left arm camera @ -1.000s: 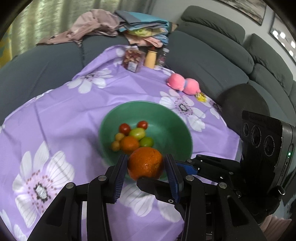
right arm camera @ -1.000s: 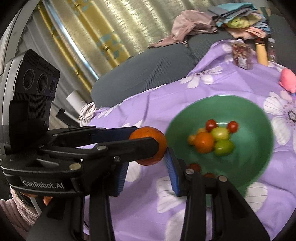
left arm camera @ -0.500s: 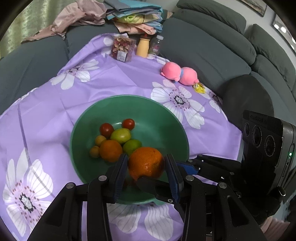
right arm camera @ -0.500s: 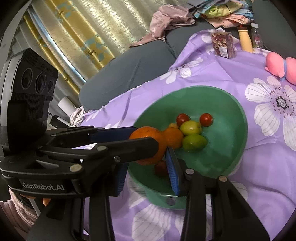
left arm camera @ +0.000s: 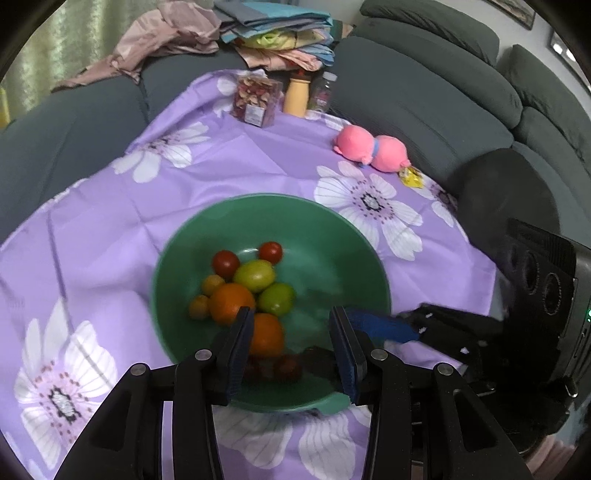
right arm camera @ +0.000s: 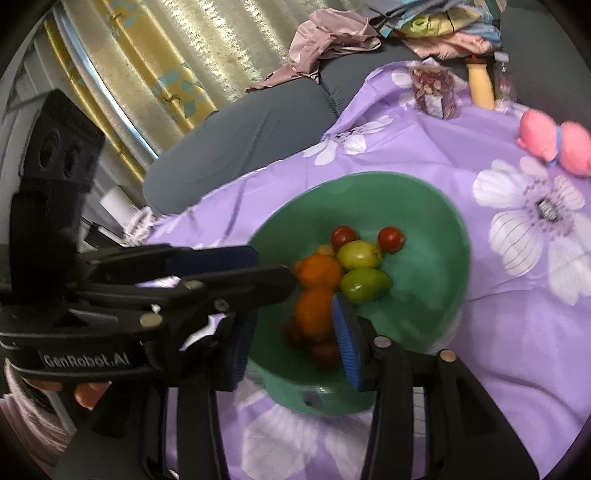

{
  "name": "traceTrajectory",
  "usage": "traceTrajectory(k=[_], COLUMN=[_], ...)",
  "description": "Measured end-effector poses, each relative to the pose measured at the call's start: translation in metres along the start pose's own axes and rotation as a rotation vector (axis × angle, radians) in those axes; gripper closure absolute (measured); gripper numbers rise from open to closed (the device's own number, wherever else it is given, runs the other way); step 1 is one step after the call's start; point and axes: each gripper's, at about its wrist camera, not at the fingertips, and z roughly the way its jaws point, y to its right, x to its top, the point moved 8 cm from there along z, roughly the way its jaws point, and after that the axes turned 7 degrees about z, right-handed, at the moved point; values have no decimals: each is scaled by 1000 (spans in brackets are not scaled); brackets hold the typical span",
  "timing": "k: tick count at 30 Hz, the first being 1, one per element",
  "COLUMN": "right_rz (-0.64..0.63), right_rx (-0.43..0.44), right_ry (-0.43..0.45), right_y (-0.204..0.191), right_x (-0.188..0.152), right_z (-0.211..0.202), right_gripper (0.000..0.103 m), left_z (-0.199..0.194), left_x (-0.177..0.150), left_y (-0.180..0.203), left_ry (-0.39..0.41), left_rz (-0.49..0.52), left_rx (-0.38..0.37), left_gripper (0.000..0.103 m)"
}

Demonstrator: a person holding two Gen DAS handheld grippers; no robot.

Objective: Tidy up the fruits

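A green bowl [left arm camera: 258, 199] [right arm camera: 369, 177] stands on the purple flowered cloth and holds several small fruits: red tomatoes [left arm camera: 225, 262], green ones [left arm camera: 277, 298] and an orange [left arm camera: 232, 302]. A second orange [left arm camera: 266, 334] [right arm camera: 314, 310] lies loose in the bowl below both grippers. My left gripper [left arm camera: 291, 325] hangs over the bowl's near side, its jaws opening, with the orange low beside its left finger and no pad pressing it. My right gripper [right arm camera: 291, 321] crosses in from the right, jaws also opening, nothing gripped. The left gripper's arm covers the right gripper's left finger.
A pink plush toy [left arm camera: 369, 149] lies right of the bowl on the cloth [left arm camera: 110, 221]. A clear box of dried bits [left arm camera: 255, 98] and a tan bottle [left arm camera: 297, 96] stand at the far edge. Grey sofa cushions [left arm camera: 424, 96] with piled clothes [left arm camera: 273, 33] ring the cloth.
Both grippers carried one orange forward from the bowl's near rim to over its inside. Their jaws have now spread and the orange has dropped among the fruit.
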Motion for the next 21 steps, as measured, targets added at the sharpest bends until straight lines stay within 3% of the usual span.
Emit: traceTrajectory(k=[2,3,4,7,9,13,21], right_rz=[-36,-51,-80,-136,-155,-185,-225], right_rx=[-72,-96,-127,-186,-213,-234,-240], right_ry=[6,9,15,31,42,54,61], right_y=[3,4,3,3,4,2,-9], right_x=[1,1,2,6,11,17,23], right_z=[-4,-6,-11,-22,-29,-42,-52], right_gripper=[37,32,29,13,10,9,9], left_z=[-6,-10,-17,-31,-38,-51,-73], left_x=[0,0,1,2,2,4,15], left_y=[-3,-6,-8,-16,-19,-20,-22], left_ry=[6,11,25,34,41,58,91], left_rz=[3,2,3,1,0,-16,4], left_rx=[36,57,81,132,159,128,178], left_gripper=[29,10,2,2,2,2,1])
